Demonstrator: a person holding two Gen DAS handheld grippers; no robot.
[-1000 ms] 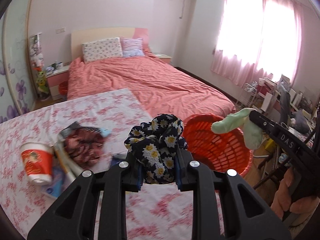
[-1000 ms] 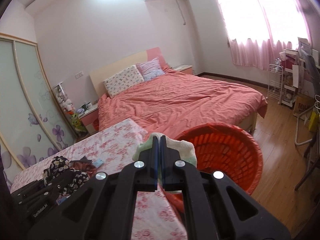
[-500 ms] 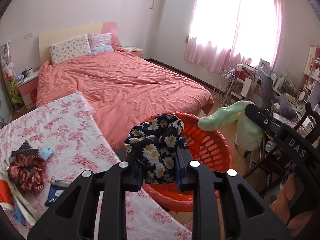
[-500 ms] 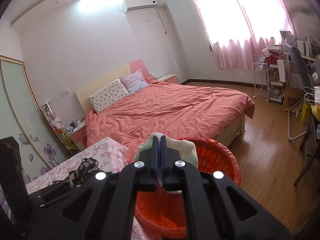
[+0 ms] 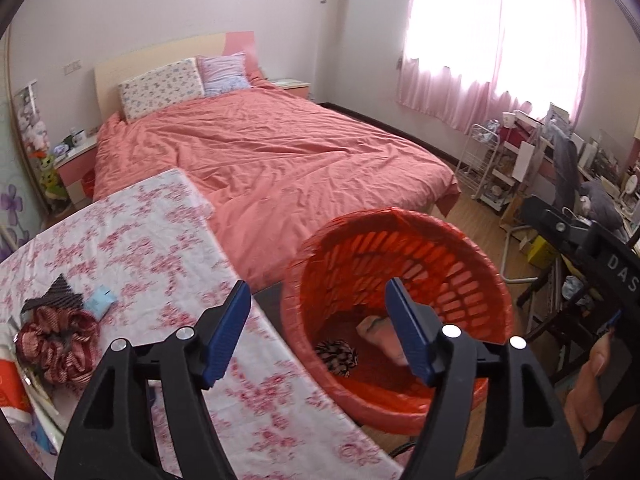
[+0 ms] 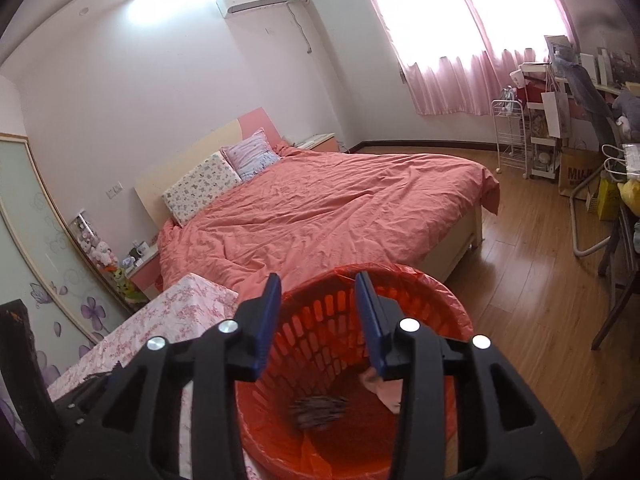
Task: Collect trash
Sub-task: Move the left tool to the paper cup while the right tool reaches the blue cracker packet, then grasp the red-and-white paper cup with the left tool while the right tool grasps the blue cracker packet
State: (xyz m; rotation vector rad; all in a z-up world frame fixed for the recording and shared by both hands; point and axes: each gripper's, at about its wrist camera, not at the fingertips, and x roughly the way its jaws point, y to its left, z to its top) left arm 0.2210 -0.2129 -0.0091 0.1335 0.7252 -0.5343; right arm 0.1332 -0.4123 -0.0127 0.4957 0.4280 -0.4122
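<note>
Left gripper [image 5: 318, 312]: black two-finger claw with blue pads, lower centre of the left wrist view; jaws opening, spread wide; nothing between the pads; the left pad stands over the table edge, the right pad over the basket mouth.
Right gripper [image 6: 318, 304]: black claw with blue pads, lower centre of the right wrist view; jaws opening, parted; nothing gripped; both pads stand over the basket's far rim.
Red slotted plastic basket [image 5: 448, 248]: lined with a red plastic bag; lower centre-right of the left wrist view, just beside the table's right edge; in the right wrist view [image 6: 436, 280] it fills the lower centre.
Basket contents: a dark floral-patterned fabric bundle [image 5: 336, 354] lies on the bottom, left of a pale crumpled cloth [image 5: 378, 328]; the bundle appears blurred in the right wrist view [image 6: 316, 410]; the pale cloth is partly hidden by each claw's right finger.
Table with pink floral cloth [image 5: 160, 248]: lower left of the left wrist view.
Items on the table: a dark red ruffled fabric scrunchie [image 5: 56, 340] at far left; a small light-blue packet [image 5: 98, 302] just above right of it; a red and white wrapper [image 5: 10, 384] at the left frame edge, cut off.
Bed with salmon-pink cover [image 5: 272, 152]: centre of the frame, behind table and basket.
</note>
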